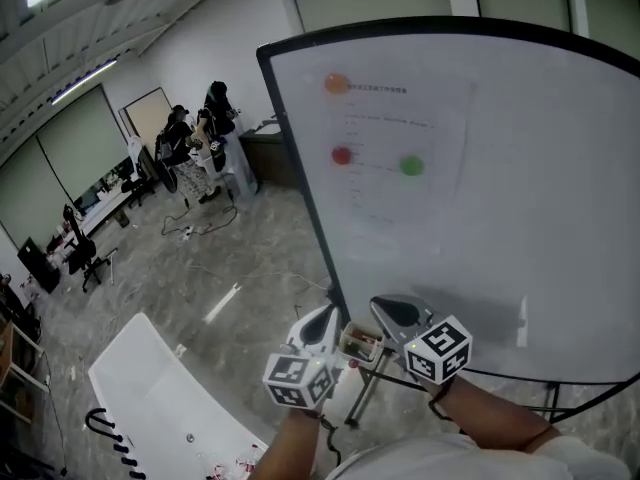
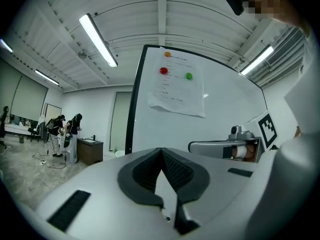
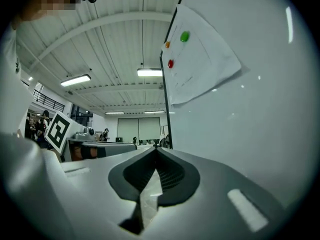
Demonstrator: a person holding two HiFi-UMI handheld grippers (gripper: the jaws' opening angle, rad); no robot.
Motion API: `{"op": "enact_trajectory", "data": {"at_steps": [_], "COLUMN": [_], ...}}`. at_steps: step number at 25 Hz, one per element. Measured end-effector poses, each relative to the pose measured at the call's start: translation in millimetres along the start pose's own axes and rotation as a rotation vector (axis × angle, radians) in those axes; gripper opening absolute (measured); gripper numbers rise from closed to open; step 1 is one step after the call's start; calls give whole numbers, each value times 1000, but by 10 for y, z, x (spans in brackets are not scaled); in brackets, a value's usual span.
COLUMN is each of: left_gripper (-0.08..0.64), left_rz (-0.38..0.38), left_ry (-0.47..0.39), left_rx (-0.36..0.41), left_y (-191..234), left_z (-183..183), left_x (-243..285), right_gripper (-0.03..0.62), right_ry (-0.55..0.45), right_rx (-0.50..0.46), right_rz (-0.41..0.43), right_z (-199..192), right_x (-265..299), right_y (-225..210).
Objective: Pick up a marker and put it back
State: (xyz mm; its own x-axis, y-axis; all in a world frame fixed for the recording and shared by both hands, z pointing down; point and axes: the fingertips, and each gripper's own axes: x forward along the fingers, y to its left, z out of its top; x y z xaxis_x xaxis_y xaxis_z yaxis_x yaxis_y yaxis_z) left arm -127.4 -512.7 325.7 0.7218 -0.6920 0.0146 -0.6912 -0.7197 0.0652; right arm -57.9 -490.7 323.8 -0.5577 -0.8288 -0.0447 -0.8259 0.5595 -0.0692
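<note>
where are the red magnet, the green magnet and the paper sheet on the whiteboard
red magnet [image 1: 342,155]: head view, centre of its disc.
green magnet [image 1: 411,166]: head view, centre of its disc.
paper sheet [image 2: 177,89]: left gripper view, middle of the printed page.

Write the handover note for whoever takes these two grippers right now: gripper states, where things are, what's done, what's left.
Left gripper: jaws together, nothing between them.
Right gripper: the same, shut and empty.
Position: both are held side by side, low in front of the whiteboard and pointing up along it.
On the board: a paper sheet pinned by three magnets, orange, red and green.
No marker can be made out in any view.
Done: nothing that shows; no marker is held.
Left: find the marker, pick it up, put it back.
</note>
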Motion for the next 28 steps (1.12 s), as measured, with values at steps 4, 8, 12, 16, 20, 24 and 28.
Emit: {"op": "enact_trajectory", "data": {"at_steps": [4, 8, 12, 16, 20, 24, 28], "left_gripper": [5, 5, 5, 5, 5, 5, 5], "left_rz": [-19, -34, -31, -31, -34, -32, -34], "left_ry": [-14, -19, -20, -19, -19, -17, -16], "left_rx": [29, 30, 32, 31, 37, 30, 32], "left_y": [-105, -151, -119, -116, -128, -120, -113], "left_z": [98, 159, 163, 155, 170, 161, 164], "left_x": [-31, -14, -7, 5, 21, 29, 39], "right_gripper": [2, 2, 2, 2, 2, 2, 2], "right_ry": [-9, -14, -17, -22, -26, -21, -23], "right_rx": [-8, -37, -60, -66, -54, -45, -38], "right_rz": [35, 47, 42, 37, 31, 31, 30], "right_z": [121, 213, 230, 247, 253, 228, 234], "right_x": [-30, -13, -4, -11, -17, -21, -7], "right_y": [136, 191, 193, 179, 134, 122, 102]}}
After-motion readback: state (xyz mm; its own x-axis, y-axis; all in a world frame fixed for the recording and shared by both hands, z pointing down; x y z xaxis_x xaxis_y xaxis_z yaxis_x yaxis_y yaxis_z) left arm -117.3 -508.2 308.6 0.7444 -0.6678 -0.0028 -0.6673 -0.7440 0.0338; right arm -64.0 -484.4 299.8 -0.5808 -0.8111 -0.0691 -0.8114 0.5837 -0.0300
